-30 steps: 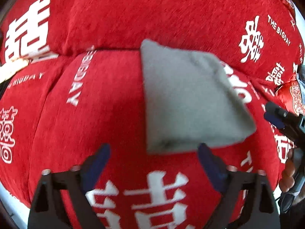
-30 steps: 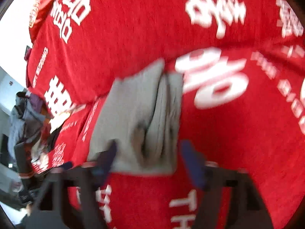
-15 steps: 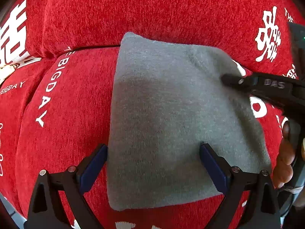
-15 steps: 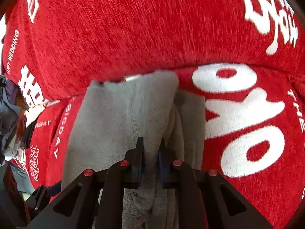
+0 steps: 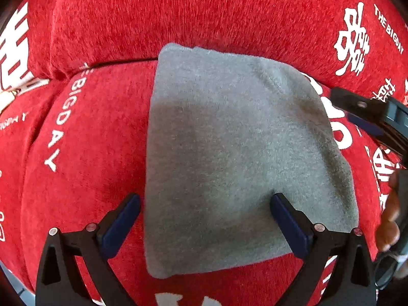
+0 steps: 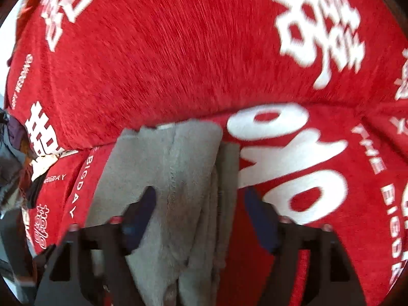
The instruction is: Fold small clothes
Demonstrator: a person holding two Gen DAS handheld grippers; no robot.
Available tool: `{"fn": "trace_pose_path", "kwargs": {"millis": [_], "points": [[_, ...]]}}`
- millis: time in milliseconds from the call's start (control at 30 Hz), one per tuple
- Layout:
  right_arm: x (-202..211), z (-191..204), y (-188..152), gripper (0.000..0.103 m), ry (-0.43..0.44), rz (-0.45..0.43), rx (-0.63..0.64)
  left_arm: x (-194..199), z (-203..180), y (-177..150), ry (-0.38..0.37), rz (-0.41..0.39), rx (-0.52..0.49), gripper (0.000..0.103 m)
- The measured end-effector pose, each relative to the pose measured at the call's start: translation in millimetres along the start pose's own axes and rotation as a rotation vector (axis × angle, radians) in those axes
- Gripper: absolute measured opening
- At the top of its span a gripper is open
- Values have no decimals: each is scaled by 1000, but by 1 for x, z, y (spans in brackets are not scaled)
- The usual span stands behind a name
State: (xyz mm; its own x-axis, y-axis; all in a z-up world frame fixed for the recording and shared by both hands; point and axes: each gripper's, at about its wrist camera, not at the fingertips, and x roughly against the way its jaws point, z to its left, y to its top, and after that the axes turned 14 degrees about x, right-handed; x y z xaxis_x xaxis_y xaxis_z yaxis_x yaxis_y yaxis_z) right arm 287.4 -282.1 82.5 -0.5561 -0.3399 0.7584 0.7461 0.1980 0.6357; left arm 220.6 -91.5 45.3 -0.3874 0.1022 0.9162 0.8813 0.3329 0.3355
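1. The grey knit garment point(image 5: 237, 158) lies folded into a compact block on the seat of a red sofa point(image 5: 84, 158), its far edge pushed up against the back cushion point(image 5: 193, 7) towards 12 o'clock in the left wrist view.
2. It looks soft, light and limp. The fuzzy nap should give the pads good friction, so slipping is unlikely, but the cloth will sag and unfold if lifted by one layer only.
3. In the right wrist view the stacked layers show as open edges running from 12 o'clock down to 6 o'clock along the right side of the garment, with loose ridges and a small pucker.
4. The left gripper point(image 5: 204, 219) is released, its fingers point(image 5: 288, 224) spread wide over the near edge of the garment at 6 o'clock, pinching nothing.
5. The right gripper point(image 6: 199, 214) has just been opening. Its fingers point(image 6: 139, 216) now stand apart, with the layered edge between them but not clamped. From the left wrist view it sits at about 3 o'clock, beside the garment's right edge.
6. The best hold, I judge, is across the whole thickness of that layered edge, taking all the plies at once, while the other gripper steadies the smooth folded side at 9 o'clock.
7. Nothing here is fragile; the only risk is a sloppy fold.
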Motion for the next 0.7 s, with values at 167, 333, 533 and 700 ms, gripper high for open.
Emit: {"fn": "trace_pose_path", "kwargs": {"millis": [167, 333, 533, 700], "points": [[33, 35, -1, 78, 41, -131, 127, 7, 0, -4, 35, -28, -50, 102], [-8, 69, 19, 78, 113, -31, 283, 12, 7, -4, 49, -32, -39, 102], [-84, 45, 19, 78, 8, 155, 306, 11, 18, 1, 30, -12, -43, 102], [-33, 11, 10, 79, 22, 81, 161, 5, 54, 23, -70, 60, 66, 102]]}}
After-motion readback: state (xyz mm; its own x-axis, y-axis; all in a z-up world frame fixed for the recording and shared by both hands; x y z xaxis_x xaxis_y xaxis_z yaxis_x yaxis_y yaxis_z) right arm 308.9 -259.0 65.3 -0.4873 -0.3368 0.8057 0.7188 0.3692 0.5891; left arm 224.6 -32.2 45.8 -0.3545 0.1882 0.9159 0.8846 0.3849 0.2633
